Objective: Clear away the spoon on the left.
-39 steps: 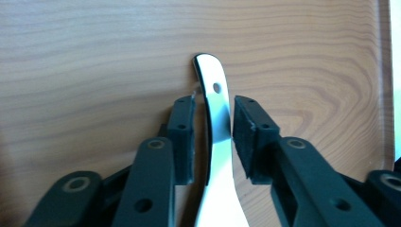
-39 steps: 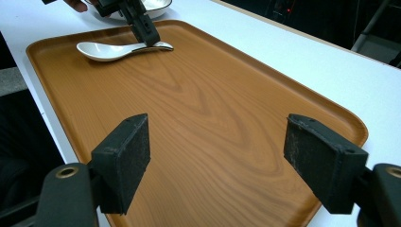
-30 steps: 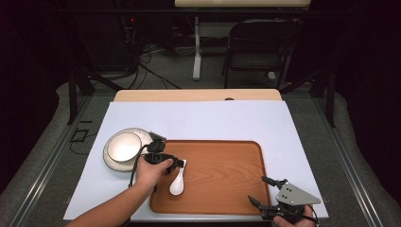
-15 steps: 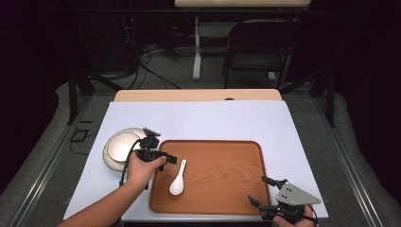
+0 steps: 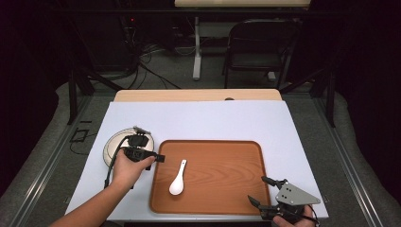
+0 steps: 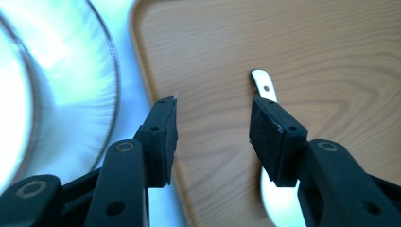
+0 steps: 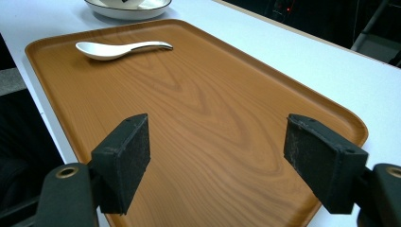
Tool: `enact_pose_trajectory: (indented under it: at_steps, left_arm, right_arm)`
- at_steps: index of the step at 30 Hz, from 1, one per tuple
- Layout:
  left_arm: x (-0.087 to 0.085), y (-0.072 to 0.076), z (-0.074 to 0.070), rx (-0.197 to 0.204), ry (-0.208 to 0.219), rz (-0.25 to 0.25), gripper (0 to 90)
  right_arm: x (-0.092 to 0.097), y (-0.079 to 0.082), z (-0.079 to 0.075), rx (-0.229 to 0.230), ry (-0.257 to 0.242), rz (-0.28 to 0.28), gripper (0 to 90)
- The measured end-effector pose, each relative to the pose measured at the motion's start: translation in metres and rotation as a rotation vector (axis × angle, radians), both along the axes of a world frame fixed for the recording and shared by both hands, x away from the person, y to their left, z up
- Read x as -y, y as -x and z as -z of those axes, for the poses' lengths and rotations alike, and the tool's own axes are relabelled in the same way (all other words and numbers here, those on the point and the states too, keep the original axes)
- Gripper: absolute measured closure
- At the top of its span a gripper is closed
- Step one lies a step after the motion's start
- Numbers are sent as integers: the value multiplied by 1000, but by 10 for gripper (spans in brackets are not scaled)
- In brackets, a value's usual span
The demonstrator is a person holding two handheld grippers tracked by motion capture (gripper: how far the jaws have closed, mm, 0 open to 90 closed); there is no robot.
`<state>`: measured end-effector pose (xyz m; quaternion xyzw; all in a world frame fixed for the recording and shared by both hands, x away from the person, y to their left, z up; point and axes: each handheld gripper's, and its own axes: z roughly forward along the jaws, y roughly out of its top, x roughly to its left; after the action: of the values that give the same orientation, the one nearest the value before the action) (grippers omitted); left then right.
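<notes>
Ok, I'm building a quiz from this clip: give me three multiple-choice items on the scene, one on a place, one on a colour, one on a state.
1. Where does the spoon lie?
A on the wooden tray
B in the bowl
C on the bare table

2. What colour is the spoon?
A black
B white
C red

3. How do the left gripper jaws stand?
A shut on the spoon
B shut on the bowl's rim
C open, nothing between them

Key: 1 A, it rests on the tray's left part; 2 B, white against the wood; 3 C, a clear gap shows between the pads.

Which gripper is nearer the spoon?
The left gripper, at the tray's left edge beside the white spoon; the right gripper sits at the tray's near right corner.
</notes>
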<state>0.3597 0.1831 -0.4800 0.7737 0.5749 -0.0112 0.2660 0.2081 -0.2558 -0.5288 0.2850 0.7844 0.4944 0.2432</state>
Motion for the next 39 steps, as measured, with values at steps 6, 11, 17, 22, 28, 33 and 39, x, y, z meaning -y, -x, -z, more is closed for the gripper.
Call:
enact_pose_trajectory:
  at_steps: [6, 11, 17, 22, 28, 33, 39]
  left_arm:
    - [-16, 5, -5, 26, -15, -23, 484]
    - [-30, 10, -7, 40, -10, -44, 487]
    - [-44, 20, -11, 54, -1, -41, 506]
    - [-55, 33, -18, 102, 2, -40, 514]
    - [-67, 51, -17, 133, -7, -21, 504]
    - [-74, 61, -11, 147, -6, -31, 500]
    - [-82, 75, 4, 181, -52, -44, 499]
  right_arm:
    - [0, 0, 0, 0, 2, 0, 230]
    - [0, 0, 0, -2, 2, 1, 230]
    - [0, -1, 0, -2, 3, 3, 230]
    - [0, -1, 0, -2, 3, 3, 229]
    - [0, -1, 0, -3, 3, 4, 229]
    - [-1, -1, 0, -4, 4, 5, 229]
    - [0, -1, 0, -3, 4, 7, 229]
